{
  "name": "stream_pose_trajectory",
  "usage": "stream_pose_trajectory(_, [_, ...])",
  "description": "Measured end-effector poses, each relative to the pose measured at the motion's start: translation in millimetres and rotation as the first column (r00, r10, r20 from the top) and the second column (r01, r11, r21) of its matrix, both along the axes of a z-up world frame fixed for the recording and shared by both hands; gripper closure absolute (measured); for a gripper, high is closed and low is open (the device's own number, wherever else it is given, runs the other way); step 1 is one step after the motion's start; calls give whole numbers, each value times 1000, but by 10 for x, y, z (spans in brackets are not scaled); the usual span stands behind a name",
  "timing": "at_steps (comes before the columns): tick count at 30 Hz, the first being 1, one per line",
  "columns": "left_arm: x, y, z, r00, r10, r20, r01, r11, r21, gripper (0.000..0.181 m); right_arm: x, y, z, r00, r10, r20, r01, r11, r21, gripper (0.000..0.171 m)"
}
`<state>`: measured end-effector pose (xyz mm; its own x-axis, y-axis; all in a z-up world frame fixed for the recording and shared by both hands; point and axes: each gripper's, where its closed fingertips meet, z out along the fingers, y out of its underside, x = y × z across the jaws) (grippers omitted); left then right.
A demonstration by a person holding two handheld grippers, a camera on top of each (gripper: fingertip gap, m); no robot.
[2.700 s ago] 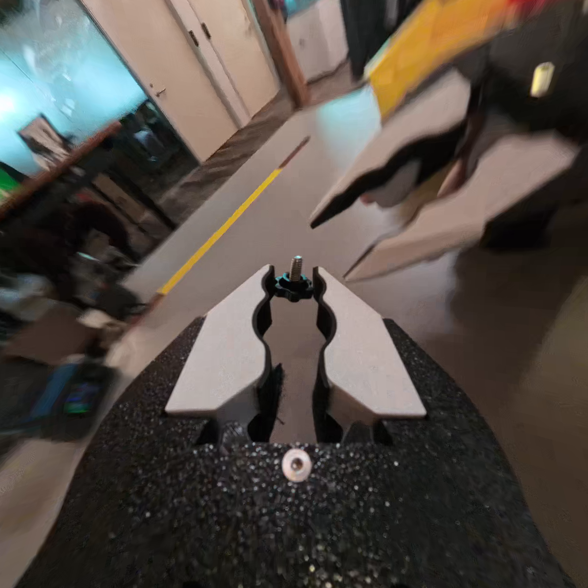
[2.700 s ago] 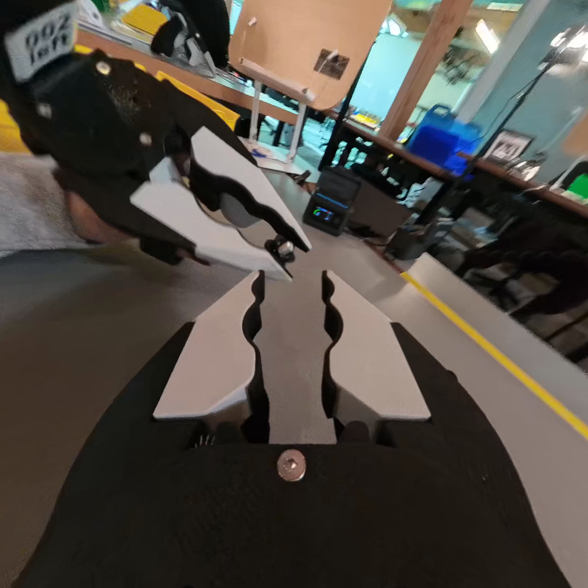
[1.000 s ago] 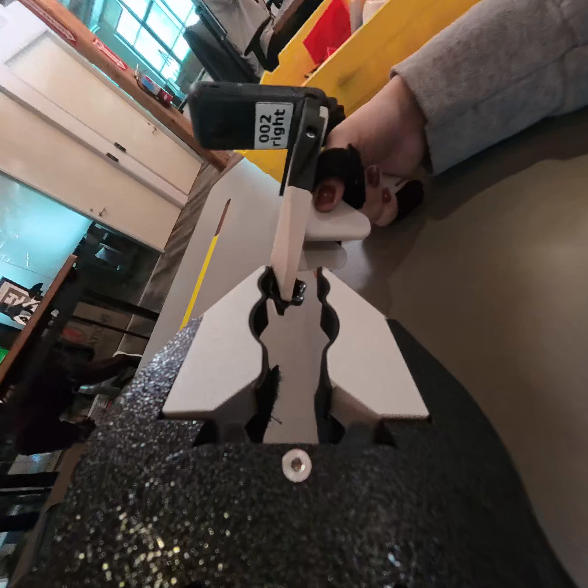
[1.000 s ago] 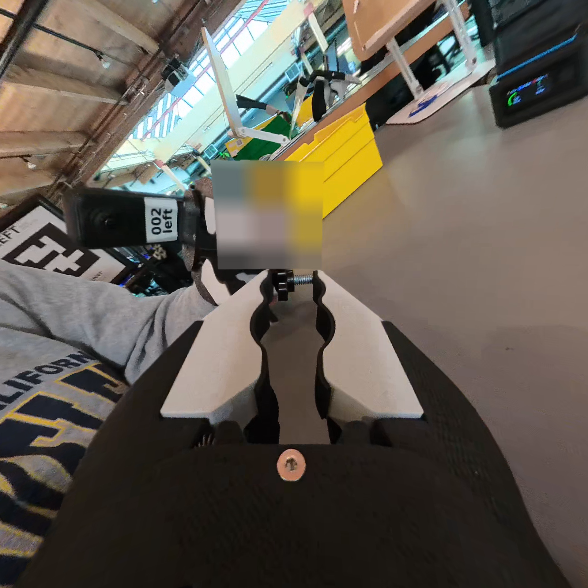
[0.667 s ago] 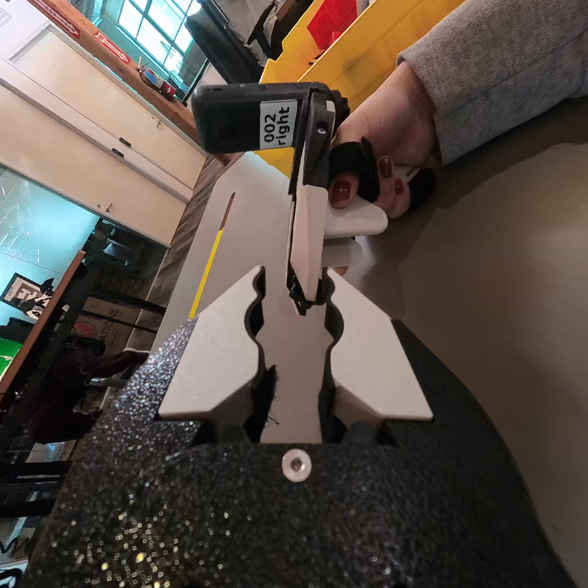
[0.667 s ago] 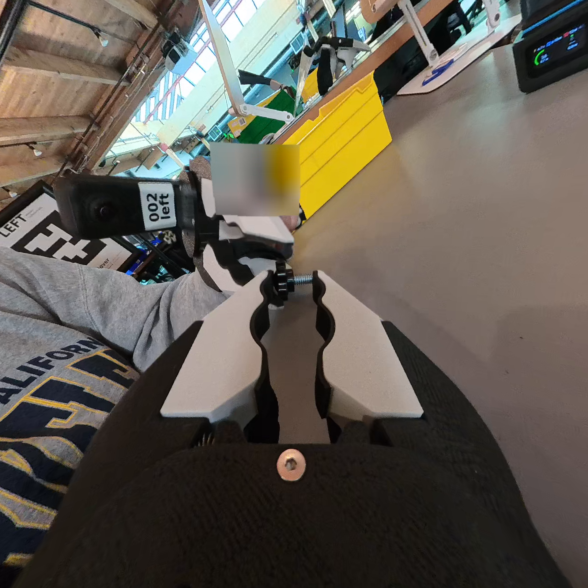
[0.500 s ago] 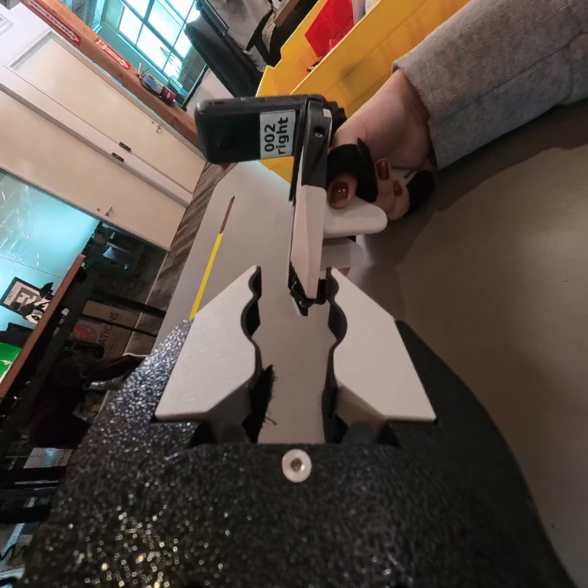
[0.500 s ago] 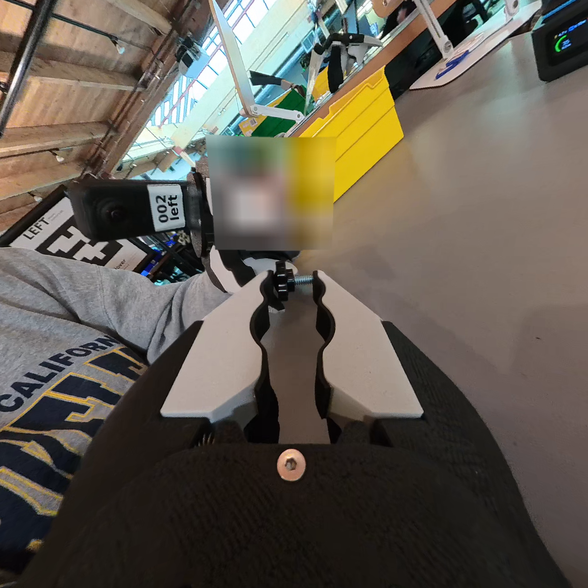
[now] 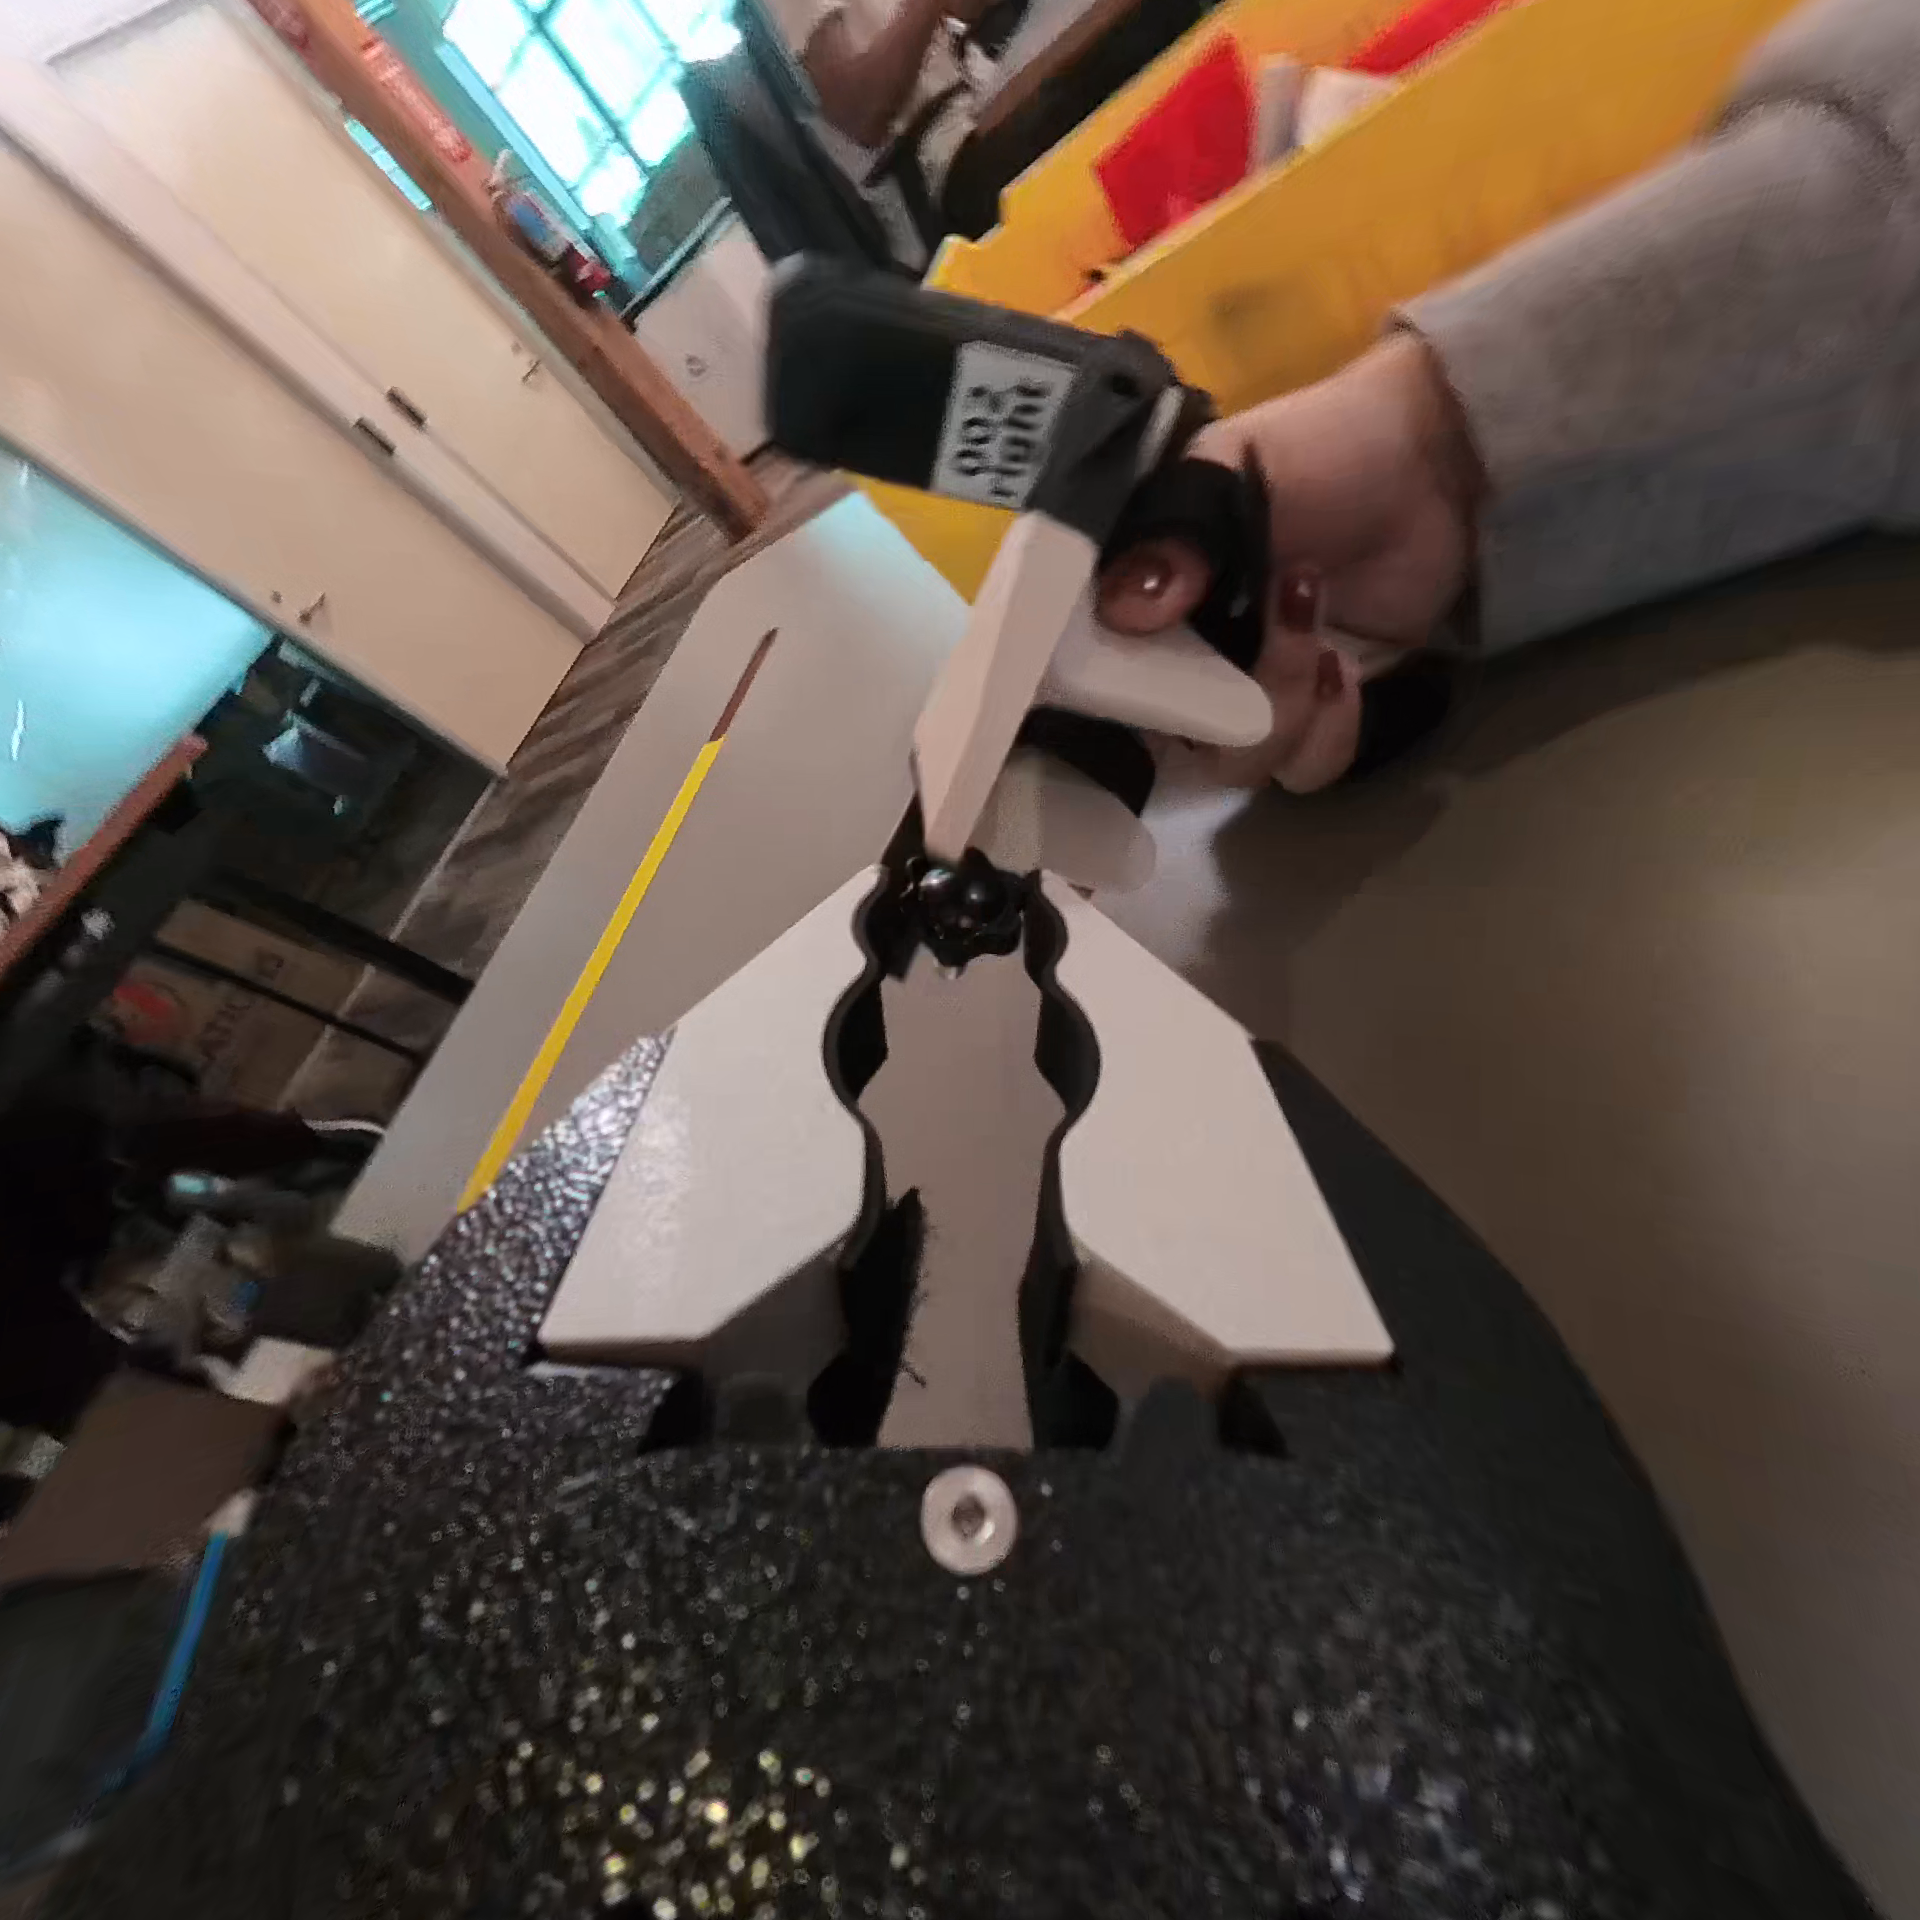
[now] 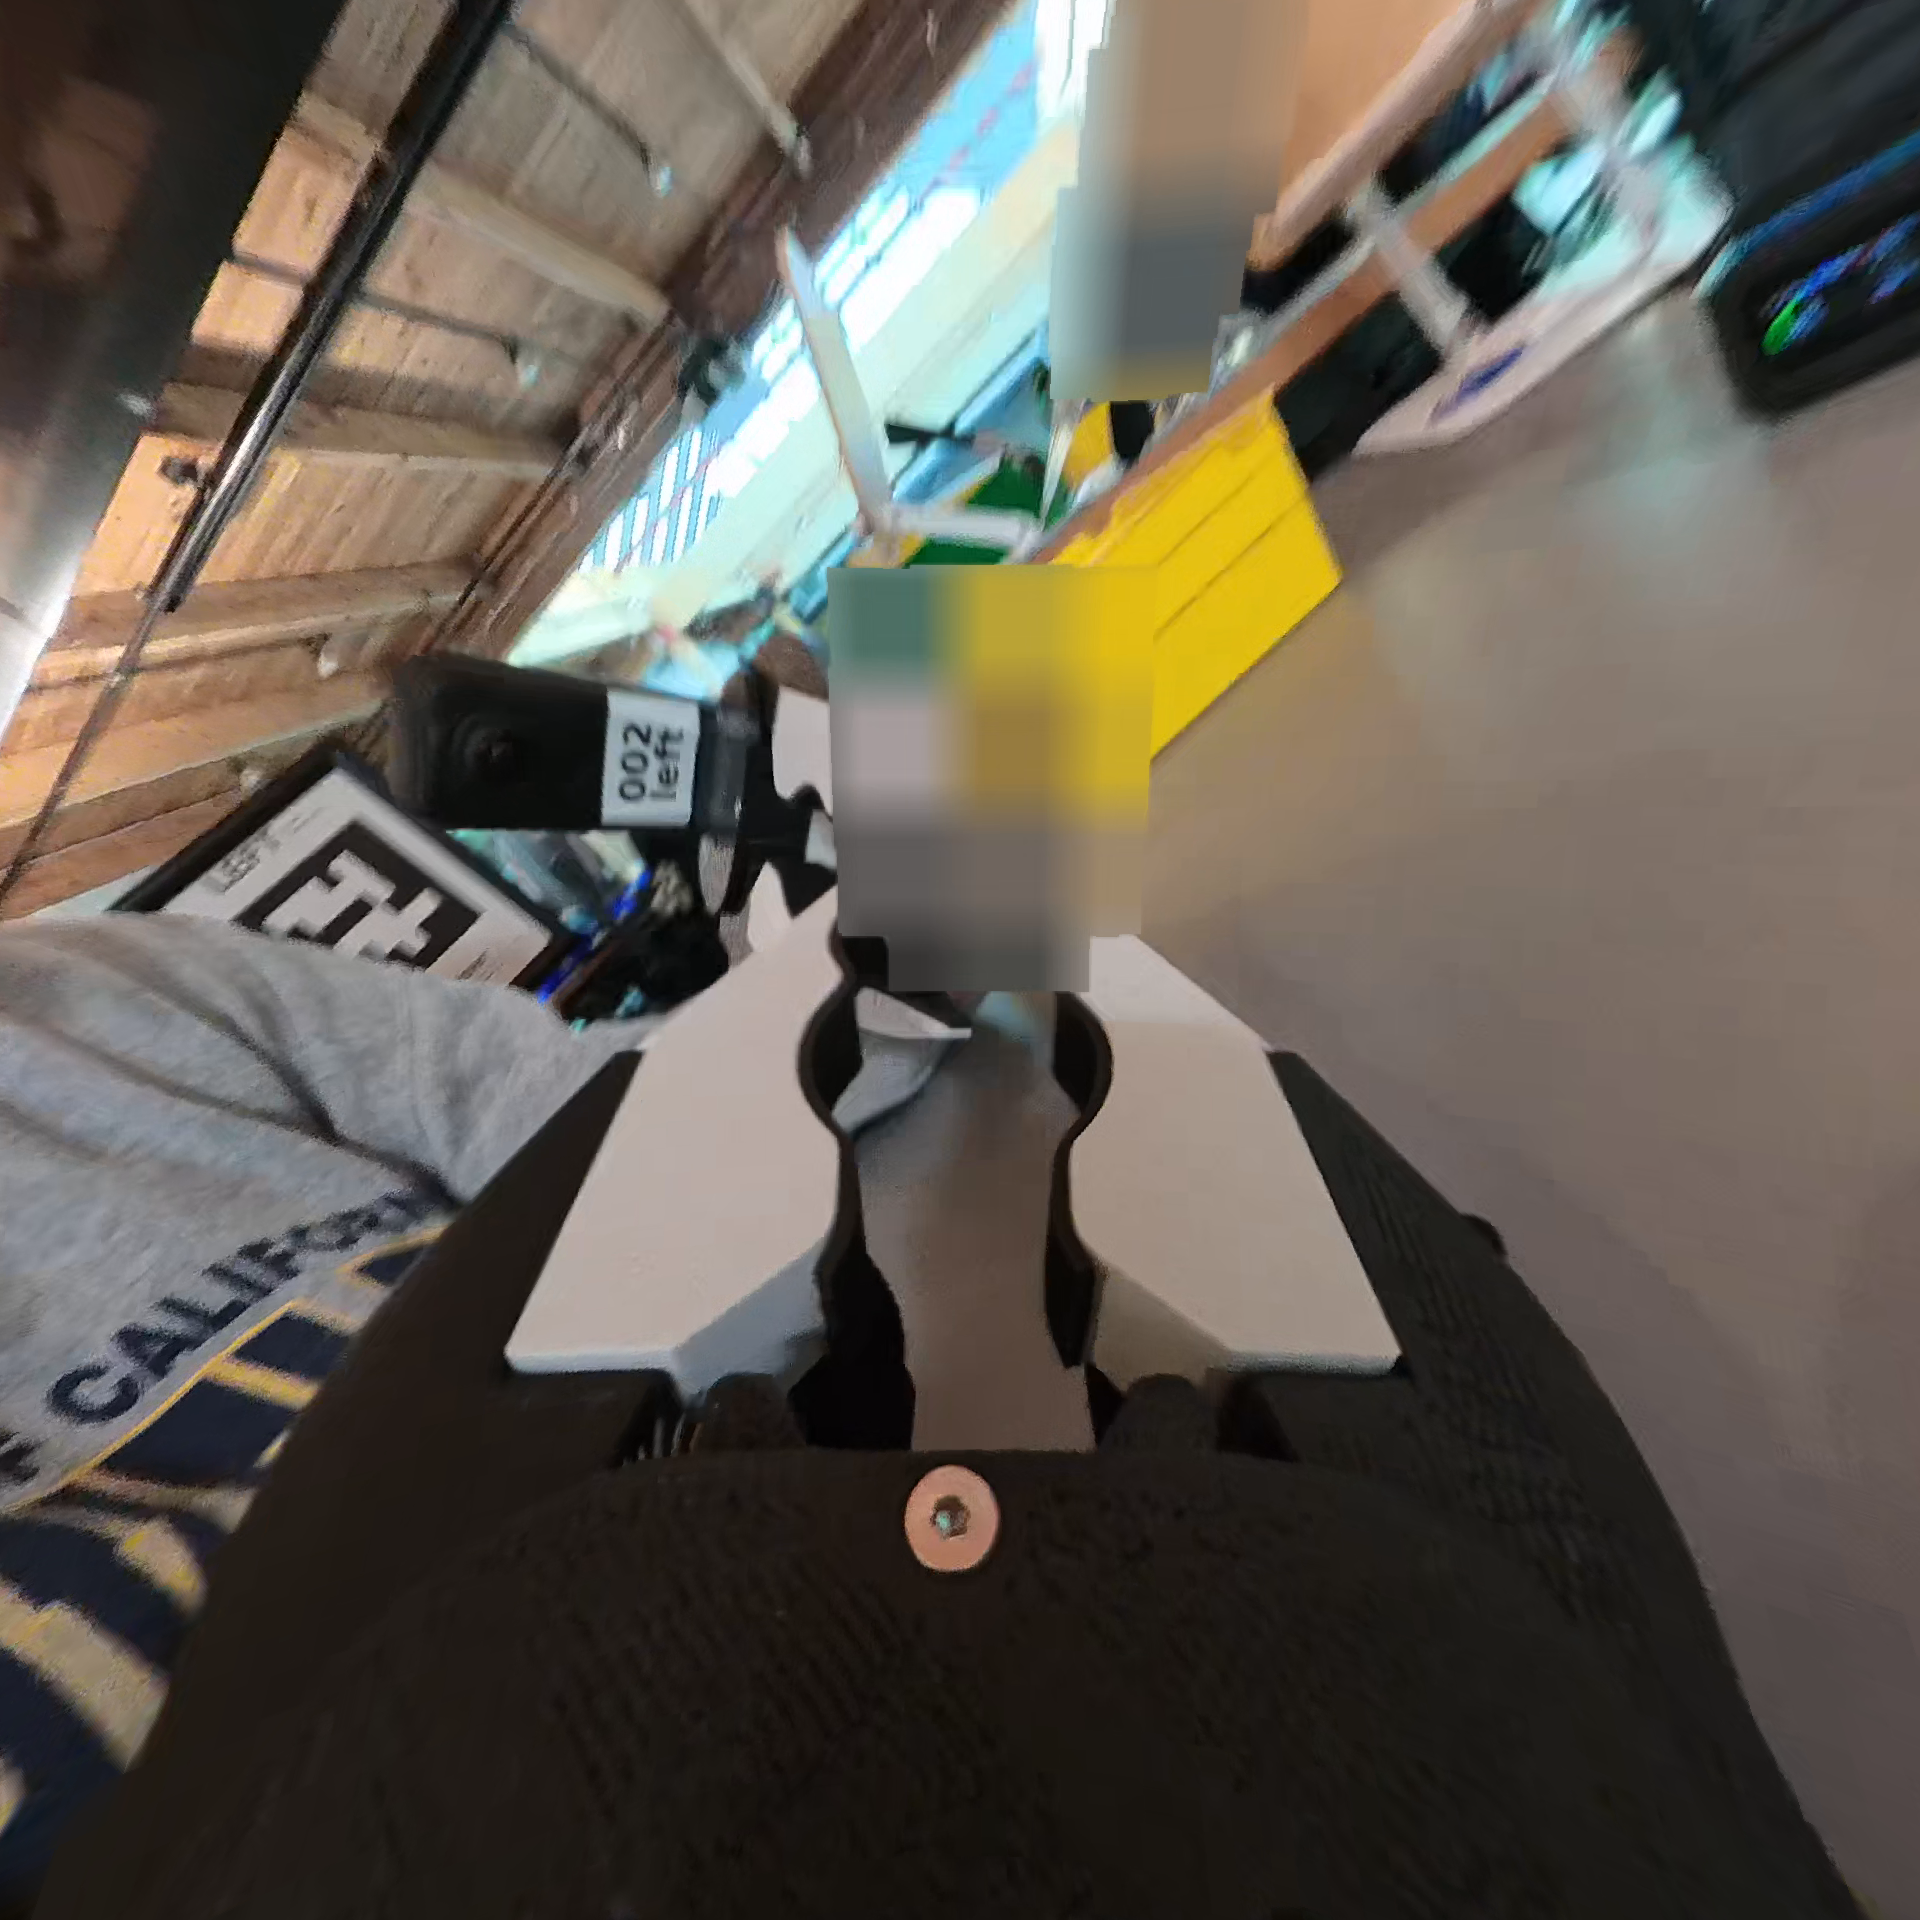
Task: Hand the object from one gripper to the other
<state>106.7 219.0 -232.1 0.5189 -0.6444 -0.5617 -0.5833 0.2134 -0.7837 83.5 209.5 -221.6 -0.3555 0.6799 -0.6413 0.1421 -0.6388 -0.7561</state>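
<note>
Left gripper point(image 9: 951, 920) is clamped on a small black knob point(image 9: 954, 914), pinched right at its fingertips. Right gripper point(image 9: 966, 821), seen edge-on, sits just beyond the knob with one white finger tip touching or nearly touching it; can't tell which. In its own view the right gripper point(image 10: 956, 997) stands with jaws apart and nothing between them, though a mosaic patch covers its tips there. A hand point(image 9: 1340, 582) in a grey sleeve point(image 9: 1662, 384) holds it, above the knob. Grey table point(image 9: 1558, 1039) lies under the knob; a yellow bin point(image 9: 1351, 218) stands well behind it.
</note>
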Motion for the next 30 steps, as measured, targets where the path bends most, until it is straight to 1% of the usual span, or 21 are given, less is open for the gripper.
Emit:
stream_pose_trajectory(1, [-54, 44, 46, 997, 26, 74, -24, 999, -22, 159, 2, 72, 70, 998, -51, -42, 52, 999, 5, 133])
stream_pose_trajectory(2, [-104, 76, 110, 985, 40, 169, -32, 998, -47, 159, 14, 143, 132, 992, -102, -80, 104, 994, 16, 130])
stream_pose_trajectory(3, [-132, 80, 196, 957, 29, 289, -7, 997, -77, 159, 32, 209, 184, 981, -154, -114, 159, 986, 40, 128])
stream_pose_trajectory(4, [-150, 65, 301, 904, 4, 428, 46, 993, -107, 159, 48, 254, 222, 970, -199, -143, 211, 974, 80, 129])
stream_pose_trajectory(5, [-174, 42, 417, 826, -24, 564, 114, 986, -125, 159, 56, 276, 247, 958, -234, -166, 257, 957, 133, 130])
stream_pose_trajectory(6, [-203, 12, 522, 729, -52, 683, 195, 972, -134, 160, 55, 275, 268, 947, -261, -186, 296, 935, 194, 132])
stream_pose_trajectory(7, [-241, -21, 616, 618, -76, 783, 280, 951, -129, 160, 49, 262, 291, 935, -287, -210, 337, 904, 264, 134])
stream_pose_trajectory(8, [-301, -29, 689, 502, -77, 861, 346, 931, -119, 160, 40, 253, 316, 915, -322, -243, 392, 853, 346, 135])
stream_pose_trajectory(9, [-372, -11, 730, 401, -62, 914, 383, 918, -106, 160, 33, 258, 343, 885, -369, -283, 461, 773, 435, 136])
stream_pose_trajectory(10, [-424, 8, 742, 320, -44, 946, 415, 904, -98, 160, 33, 257, 370, 850, -413, -329, 527, 666, 528, 139])
stream_pose_trajectory(11, [-455, 36, 732, 256, -15, 967, 445, 889, -105, 160, 30, 237, 393, 817, -438, -375, 572, 540, 617, 142])
stream_pose_trajectory(13, [-448, 57, 716, 147, 32, 989, 535, 838, -107, 160, 15, 187, 426, 758, -464, -459, 612, 263, 745, 146])
stream_pose_trajectory(15, [-419, 72, 699, 57, 76, 995, 607, 789, -95, 160, -7, 119, 450, 715, -456, -530, 608, 33, 793, 150])
stream_pose_trajectory(16, [-396, 73, 688, 24, 95, 995, 640, 763, -88, 160, -16, 105, 457, 695, -458, -555, 600, -56, 798, 151])
stream_pose_trajectory(17, [-375, 79, 672, 3, 111, 994, 662, 745, -85, 160, -34, 83, 452, 688, -450, -569, 586, -120, 802, 152])
stream_pose_trajectory(20, [-295, 56, 660, -31, 127, 991, 718, 693, -66, 160, -85, 22, 424, 688, -420, -592, 542, -244, 804, 154])
stream_pose_trajectory(22, [-235, 31, 660, -35, 131, 991, 748, 661, -61, 160, -104, 2, 413, 689, -408, -599, 523, -292, 801, 154])
stream_pose_trajectory(24, [-180, 15, 646, -23, 133, 991, 764, 641, -68, 159, -100, 29, 420, 675, -419, -607, 512, -326, 794, 158])
stream_pose_trajectory(26, [-151, 7, 639, -22, 138, 990, 777, 625, -70, 159, -92, 43, 429, 667, -420, -615, 510, -345, 788, 160])
stream_pose_trajectory(28, [-155, 10, 637, -31, 145, 989, 784, 618, -66, 159, -85, 54, 433, 664, -422, -617, 505, -356, 786, 166])
stream_pose_trajectory(30, [-162, 16, 631, -28, 150, 988, 784, 617, -71, 159, -91, 62, 427, 666, -426, -612, 501, -352, 791, 168])
